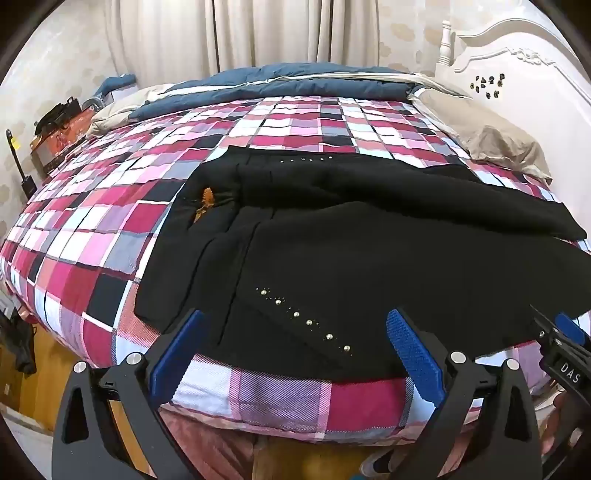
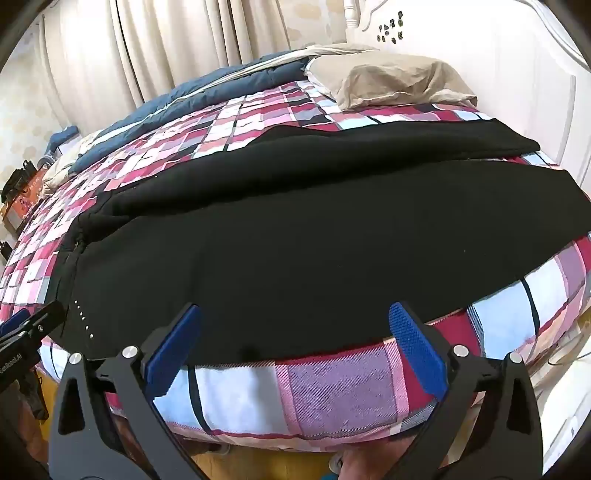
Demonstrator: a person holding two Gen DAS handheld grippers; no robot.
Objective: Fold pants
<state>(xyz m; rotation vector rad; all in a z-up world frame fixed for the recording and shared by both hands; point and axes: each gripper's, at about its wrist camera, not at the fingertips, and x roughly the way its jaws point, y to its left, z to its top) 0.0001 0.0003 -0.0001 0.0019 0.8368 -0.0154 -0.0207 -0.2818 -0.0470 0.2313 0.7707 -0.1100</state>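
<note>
Black pants (image 1: 369, 251) lie spread across the plaid bedspread (image 1: 110, 229), waist to the left, two legs running right. A row of metal studs (image 1: 306, 321) marks the near pocket. My left gripper (image 1: 295, 325) is open and empty at the near bed edge, over the studded hip area. In the right wrist view the pants (image 2: 295, 229) fill the middle; my right gripper (image 2: 295, 325) is open and empty at the near leg's edge. The right gripper also shows in the left wrist view (image 1: 565, 343), and the left gripper in the right wrist view (image 2: 22, 328).
A blue duvet (image 1: 295, 85) and a beige pillow (image 1: 491, 140) lie at the far side and head of the bed. A white headboard (image 1: 535, 74) stands on the right, curtains (image 1: 221, 33) behind. A cluttered nightstand (image 1: 55, 125) stands at far left.
</note>
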